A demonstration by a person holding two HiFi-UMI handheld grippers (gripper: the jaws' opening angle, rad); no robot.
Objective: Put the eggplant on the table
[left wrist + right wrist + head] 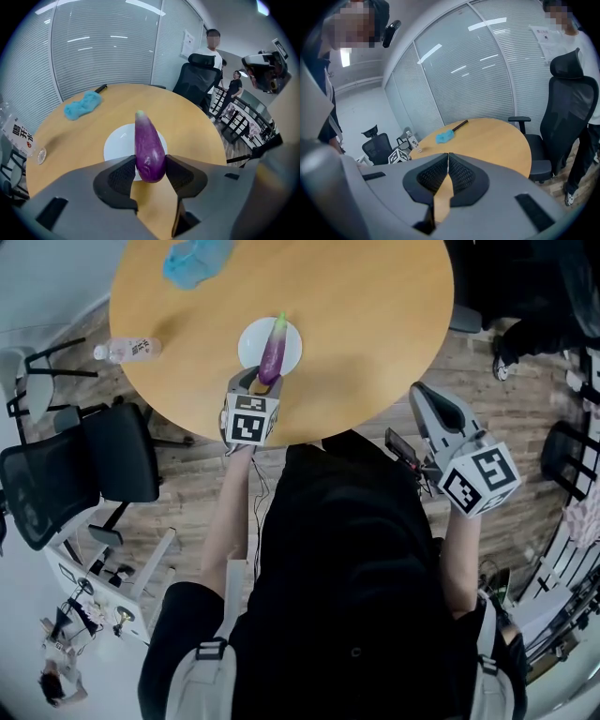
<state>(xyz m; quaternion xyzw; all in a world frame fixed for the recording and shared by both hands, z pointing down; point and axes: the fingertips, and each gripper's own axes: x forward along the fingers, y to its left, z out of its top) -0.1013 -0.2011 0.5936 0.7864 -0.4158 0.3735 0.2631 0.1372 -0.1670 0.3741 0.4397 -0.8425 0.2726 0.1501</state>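
The eggplant [274,348] sits in the upper middle of the head view, over the white plate [249,345], with its green stem end pointing away from the person. The left gripper [262,381] pinches its rounded near end, a pad pressed to each side. Whether it rests on the plate or is just clear of it I cannot tell. So the grasp looks made, while the move to the bare table [375,315] and the release are not yet done. The right gripper [433,401] hangs at the right of the frame, off the table edge, its jaws pressed together on nothing. A blue cloth [195,261] and a bottle [127,350] lie at the upper left.
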